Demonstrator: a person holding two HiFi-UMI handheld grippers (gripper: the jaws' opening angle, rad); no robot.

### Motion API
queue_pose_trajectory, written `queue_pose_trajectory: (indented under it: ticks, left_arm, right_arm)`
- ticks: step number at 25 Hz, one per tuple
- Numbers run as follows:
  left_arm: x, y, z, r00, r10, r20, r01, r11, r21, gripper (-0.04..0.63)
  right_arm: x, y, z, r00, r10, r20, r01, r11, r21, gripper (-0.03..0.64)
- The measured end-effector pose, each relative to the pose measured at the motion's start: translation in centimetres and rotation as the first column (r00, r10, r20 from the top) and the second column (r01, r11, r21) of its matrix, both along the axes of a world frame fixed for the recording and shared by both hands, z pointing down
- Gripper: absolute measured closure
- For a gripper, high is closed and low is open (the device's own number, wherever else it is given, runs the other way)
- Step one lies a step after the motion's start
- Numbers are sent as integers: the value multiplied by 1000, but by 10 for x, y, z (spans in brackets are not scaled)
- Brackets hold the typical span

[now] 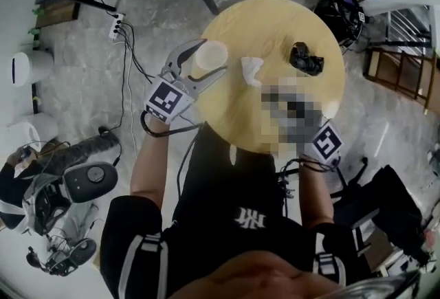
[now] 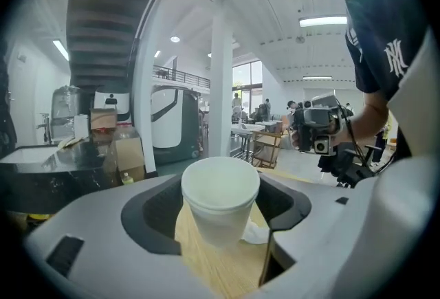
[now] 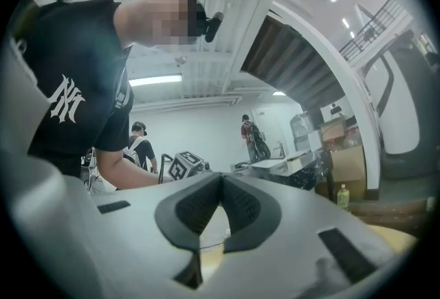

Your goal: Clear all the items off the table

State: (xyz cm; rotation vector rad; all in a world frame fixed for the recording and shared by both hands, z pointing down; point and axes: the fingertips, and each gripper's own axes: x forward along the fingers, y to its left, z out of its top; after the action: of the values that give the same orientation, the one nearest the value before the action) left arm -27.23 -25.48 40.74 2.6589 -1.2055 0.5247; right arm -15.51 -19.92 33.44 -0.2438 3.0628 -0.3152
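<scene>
Left tool (image 1: 207,61) was closing around an upright white cup (image 2: 220,198) at the left edge of the round wooden tabletop (image 1: 275,23). Right tool (image 3: 220,184) was closed and empty. A white wad (image 1: 251,69) and a black object (image 1: 306,58) lay beyond.

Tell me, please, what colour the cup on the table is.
White cup, clearest in the left gripper view.

Left tongs (image 2: 221,214) closing; white cup (image 2: 220,187) upright between jaws.
</scene>
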Motion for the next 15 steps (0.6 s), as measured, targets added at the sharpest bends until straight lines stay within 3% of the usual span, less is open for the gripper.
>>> queue_pose_trajectory:
  ticks: [7,12,15]
  left_arm:
    - [-68,-30,-78,999,32,-11,-32,999,9,261]
    - [-141,-80,-109,997,39,-72,-36,998,52,264]
    - [-186,-122,-117,995,72,-73,-67,995,69,264]
  right_arm:
    - [-50,-44,-55,998,59,34,-60,998,37,614]
    - [-109,-67,-67,995,92,27,-93,995,28,614]
    - [-151,-85,-67,990,137,25,-137,990,9,614]
